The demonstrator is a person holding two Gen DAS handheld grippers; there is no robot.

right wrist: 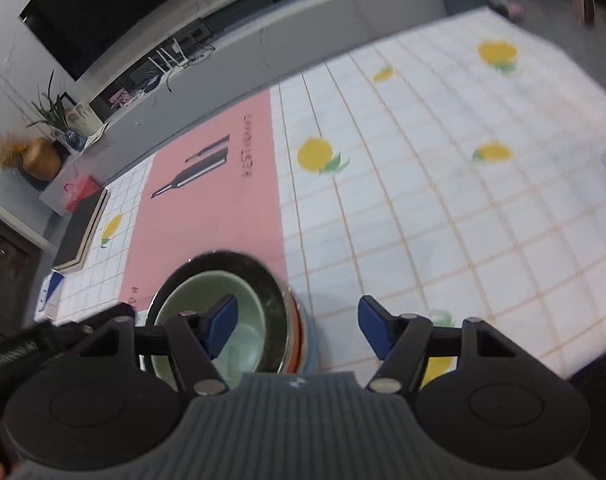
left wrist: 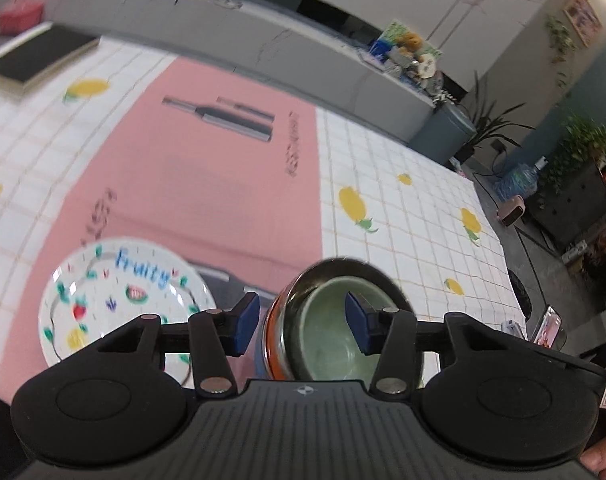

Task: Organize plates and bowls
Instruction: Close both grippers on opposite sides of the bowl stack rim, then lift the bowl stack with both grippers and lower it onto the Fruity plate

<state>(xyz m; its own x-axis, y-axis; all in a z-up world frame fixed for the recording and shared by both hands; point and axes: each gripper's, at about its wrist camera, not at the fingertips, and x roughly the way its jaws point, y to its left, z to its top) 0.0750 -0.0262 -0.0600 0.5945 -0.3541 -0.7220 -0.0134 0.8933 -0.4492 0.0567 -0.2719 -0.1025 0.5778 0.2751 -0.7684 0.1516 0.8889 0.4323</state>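
Bowls nested, mouths up, to save table space: a green bowl (left wrist: 335,332) sits inside a steel bowl (left wrist: 343,268), itself on orange and blue ones, I believe; blur hides their rims. From my left gripper (left wrist: 301,324) the stack lies at twelve o'clock, its jaws moderately wide, straddling the near wall without pressing. My right gripper (right wrist: 297,330) stands wide and empty, stack at ten o'clock. The fruit plate (left wrist: 123,300) lies flat at ten o'clock of the left gripper, lettering toward the far edge of the tablecloth (left wrist: 403,200).
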